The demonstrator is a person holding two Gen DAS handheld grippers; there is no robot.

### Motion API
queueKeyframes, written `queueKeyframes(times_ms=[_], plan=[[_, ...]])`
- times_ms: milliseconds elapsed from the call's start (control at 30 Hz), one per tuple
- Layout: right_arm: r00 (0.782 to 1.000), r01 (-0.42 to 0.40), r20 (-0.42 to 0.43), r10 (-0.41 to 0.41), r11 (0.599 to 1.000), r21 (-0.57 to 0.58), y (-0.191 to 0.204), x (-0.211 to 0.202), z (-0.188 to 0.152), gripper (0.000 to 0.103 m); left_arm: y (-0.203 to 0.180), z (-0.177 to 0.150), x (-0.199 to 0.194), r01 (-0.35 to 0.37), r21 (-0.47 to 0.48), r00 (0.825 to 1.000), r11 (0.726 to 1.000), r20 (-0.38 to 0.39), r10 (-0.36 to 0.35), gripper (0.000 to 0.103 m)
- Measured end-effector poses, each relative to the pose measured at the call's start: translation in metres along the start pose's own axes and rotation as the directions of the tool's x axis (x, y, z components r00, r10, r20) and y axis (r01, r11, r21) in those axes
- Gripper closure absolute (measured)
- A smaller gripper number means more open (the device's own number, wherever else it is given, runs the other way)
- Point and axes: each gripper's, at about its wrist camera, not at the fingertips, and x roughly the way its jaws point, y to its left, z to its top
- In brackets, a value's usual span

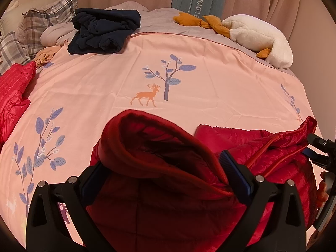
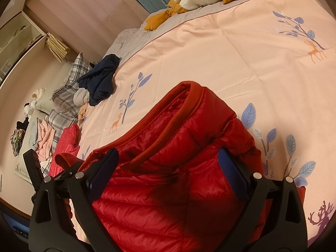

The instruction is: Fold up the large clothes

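Observation:
A red puffer jacket (image 1: 159, 199) fills the space between my left gripper's (image 1: 161, 159) blue-padded fingers, its dark collar bulging up between them. The left gripper is shut on this thick bunch. The jacket's quilted body (image 1: 279, 155) stretches right to my right gripper (image 1: 317, 147) at the frame edge. In the right wrist view the same jacket (image 2: 178, 147) sits between my right gripper's (image 2: 168, 150) fingers, held shut on it above the pink bed cover (image 2: 220, 58). The left gripper (image 2: 63, 168) shows at the left, with red fabric at its tip.
A second red quilted garment (image 1: 12, 96) lies at the bed's left edge. A crumpled navy garment (image 1: 105, 31) rests near plaid pillows (image 1: 48, 19). A white and orange plush toy (image 1: 258, 35) lies at the far right. Folded clothes (image 2: 42, 138) sit beside the bed.

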Motion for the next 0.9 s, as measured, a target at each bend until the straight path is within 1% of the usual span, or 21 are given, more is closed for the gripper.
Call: queueKeyframes(times_ms=[900], plan=[[1.000, 0.005, -0.006, -0.006, 1.000, -0.002, -0.0011, 0.0029, -0.0029, 0.006, 0.0008, 0.0009, 0.0030, -0.007, 0.007, 1.000, 1.000, -0.002, 0.007, 0.001]])
